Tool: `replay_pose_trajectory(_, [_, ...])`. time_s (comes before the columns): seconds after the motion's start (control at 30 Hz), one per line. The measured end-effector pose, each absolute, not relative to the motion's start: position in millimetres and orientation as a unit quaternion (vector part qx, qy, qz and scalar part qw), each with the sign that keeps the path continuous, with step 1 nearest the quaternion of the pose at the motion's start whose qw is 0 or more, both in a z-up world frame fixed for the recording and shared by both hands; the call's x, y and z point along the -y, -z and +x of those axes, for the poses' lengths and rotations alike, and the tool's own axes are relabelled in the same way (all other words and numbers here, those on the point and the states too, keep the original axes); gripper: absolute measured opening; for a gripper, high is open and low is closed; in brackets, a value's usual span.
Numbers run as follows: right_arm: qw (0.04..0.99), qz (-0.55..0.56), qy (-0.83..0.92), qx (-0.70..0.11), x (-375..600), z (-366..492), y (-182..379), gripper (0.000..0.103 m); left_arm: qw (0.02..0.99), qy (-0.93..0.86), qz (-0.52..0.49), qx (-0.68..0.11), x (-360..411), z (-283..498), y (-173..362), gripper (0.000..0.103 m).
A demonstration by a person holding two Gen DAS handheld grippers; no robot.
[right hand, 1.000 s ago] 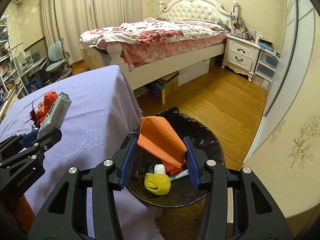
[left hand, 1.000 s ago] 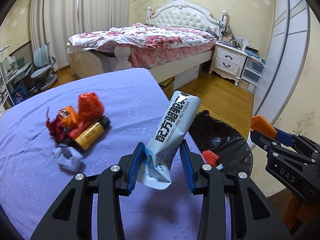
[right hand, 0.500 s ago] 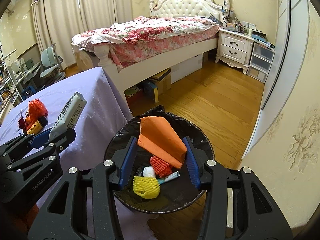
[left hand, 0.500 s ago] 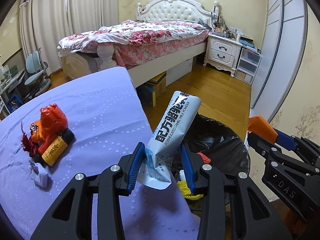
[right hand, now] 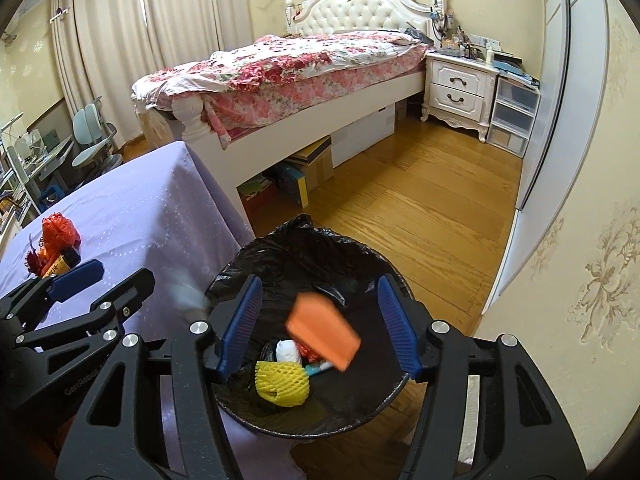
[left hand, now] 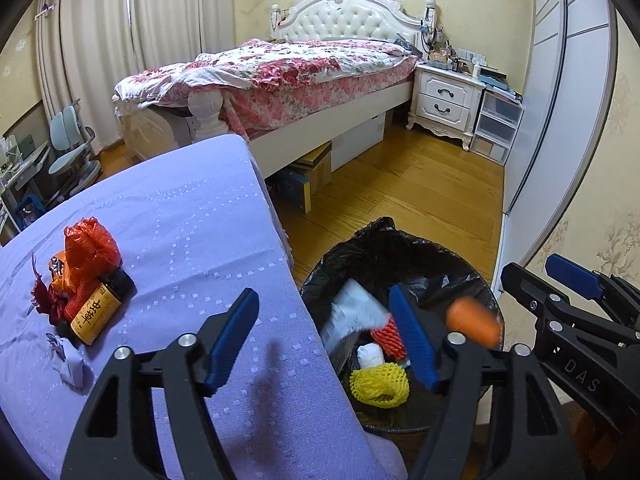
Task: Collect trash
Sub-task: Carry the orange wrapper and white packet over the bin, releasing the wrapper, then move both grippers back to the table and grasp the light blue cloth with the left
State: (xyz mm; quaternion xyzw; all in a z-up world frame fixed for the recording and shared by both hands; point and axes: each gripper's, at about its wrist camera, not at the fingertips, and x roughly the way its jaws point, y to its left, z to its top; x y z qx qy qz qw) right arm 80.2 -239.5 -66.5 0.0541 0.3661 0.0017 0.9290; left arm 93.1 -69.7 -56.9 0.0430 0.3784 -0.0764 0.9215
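The left gripper [left hand: 324,340] fingers are opening, the blurred milk-powder sachet [left hand: 352,316] leaving them. The right gripper [right hand: 320,328] fingers are opening too, the orange packet [right hand: 322,330] hanging loose between them over the bin [right hand: 360,256].

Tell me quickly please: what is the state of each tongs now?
Left tongs: open, jaws just opened, white milk powder packet falling into the trash bin.
Right tongs: open, jaws just opened, orange packet dropping free.
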Motion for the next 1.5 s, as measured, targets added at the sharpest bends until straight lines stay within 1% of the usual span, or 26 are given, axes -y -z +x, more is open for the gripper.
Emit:
replay_pose_trajectory(0.2, [0.928,0.062,0.005,-0.367,243,78,67,0.059,0.923,0.07,0.04,-0.376,65,89,55,0.077])
replay_pose_trajectory(0.6, [0.928,0.058,-0.011,-0.368,228,72,66,0.059,0.924,0.026,0.034,-0.379,37,80,50,0.077])
replay_pose_trajectory(1.27, [0.919,0.013,-0.102,-0.381,127,64,61,0.059,0.915,-0.073,-0.011,-0.397,-66,49,58,0.077])
replay_pose_trajectory(1.5, [0.912,-0.009,-0.128,-0.39,94,66,64,0.059,0.903,-0.097,-0.047,-0.416,-100,58,61,0.077])
